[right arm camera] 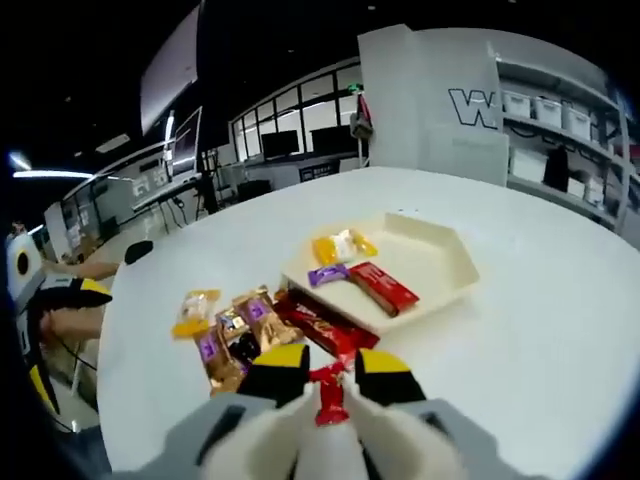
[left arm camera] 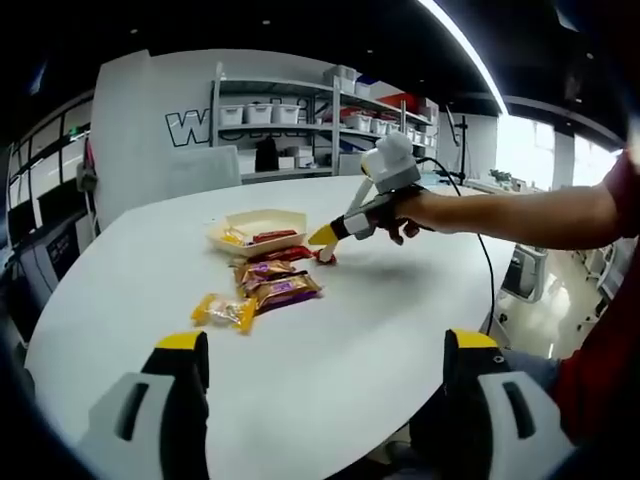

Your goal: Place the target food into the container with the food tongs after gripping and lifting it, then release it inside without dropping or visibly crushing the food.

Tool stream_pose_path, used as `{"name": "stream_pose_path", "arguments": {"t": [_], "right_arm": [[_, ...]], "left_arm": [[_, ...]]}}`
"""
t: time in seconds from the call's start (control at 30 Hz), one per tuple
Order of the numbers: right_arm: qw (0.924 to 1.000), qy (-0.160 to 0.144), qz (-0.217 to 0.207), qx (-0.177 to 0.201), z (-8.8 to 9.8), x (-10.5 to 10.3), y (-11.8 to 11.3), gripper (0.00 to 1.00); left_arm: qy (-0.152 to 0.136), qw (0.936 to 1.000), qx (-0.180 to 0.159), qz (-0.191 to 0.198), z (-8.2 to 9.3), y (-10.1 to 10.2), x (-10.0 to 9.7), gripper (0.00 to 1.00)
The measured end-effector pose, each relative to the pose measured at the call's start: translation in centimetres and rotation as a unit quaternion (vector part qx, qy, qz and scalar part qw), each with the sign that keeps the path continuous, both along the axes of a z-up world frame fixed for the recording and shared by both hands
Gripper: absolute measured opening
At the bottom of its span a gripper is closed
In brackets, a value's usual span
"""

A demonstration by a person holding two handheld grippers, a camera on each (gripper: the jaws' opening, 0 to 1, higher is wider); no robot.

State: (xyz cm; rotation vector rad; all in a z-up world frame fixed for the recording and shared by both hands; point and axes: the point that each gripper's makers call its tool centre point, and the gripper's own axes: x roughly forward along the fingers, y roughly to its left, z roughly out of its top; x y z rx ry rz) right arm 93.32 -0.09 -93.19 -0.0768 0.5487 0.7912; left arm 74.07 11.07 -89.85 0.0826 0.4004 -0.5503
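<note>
Several wrapped snack bars [left arm camera: 268, 285] lie on the round white surface [left arm camera: 350, 340], beside a shallow cream tray [right arm camera: 440, 262] already holding a red bar [right arm camera: 382, 286] and yellow sweets [right arm camera: 342, 246]. At the tray's near edge, the right gripper [right arm camera: 328, 388] has its yellow-tipped jaws pinching a small red-wrapped candy [right arm camera: 329, 393]. The left gripper [left arm camera: 325, 350] hovers low, jaws spread wide. Shelving with white bins [left arm camera: 300, 125] lines the far wall.

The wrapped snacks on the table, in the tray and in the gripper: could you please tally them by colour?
Red snacks: 3, one of them held in the right gripper
Yellow snacks: 2
Purple-and-brown snacks: 3
Total: 8
</note>
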Motion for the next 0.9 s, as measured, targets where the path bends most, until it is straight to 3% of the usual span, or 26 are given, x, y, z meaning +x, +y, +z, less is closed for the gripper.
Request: {"name": "stream_pose_path", "arguments": {"t": [0.2, 0.27, 0.3, 0.63, 0.9], "right_arm": [[0.9999, -0.001, -0.008, 0.008, 0.8, -0.3, -0.5, 0.13], [0.9998, -0.002, -0.011, 0.018, 1.5, -0.4, -0.7, 0.13], [0.9994, -0.018, -0.019, 0.022, 2.2, -0.1, -1.0, 0.13], [0.9974, -0.029, -0.035, 0.056, 5.7, 1.0, -1.5, 0.14], [0.9969, -0.049, -0.031, 0.054, 7.7, 1.7, -1.2, 0.14]], "left_arm": [[-0.003, 1.0000, 0.001, 0.001, 0.3, 0.2, -0.1, 0.95], [-0.006, 1.0000, -0.003, 0.002, 0.6, 0.2, -0.2, 0.95], [-0.007, 1.0000, -0.003, 0.002, 0.7, 0.2, -0.2, 0.95], [-0.008, 0.9999, -0.005, 0.007, 0.2, 0.7, -0.4, 0.95], [-0.010, 0.9998, -0.010, 0.014, 0.3, 1.1, -0.4, 0.95]]}}
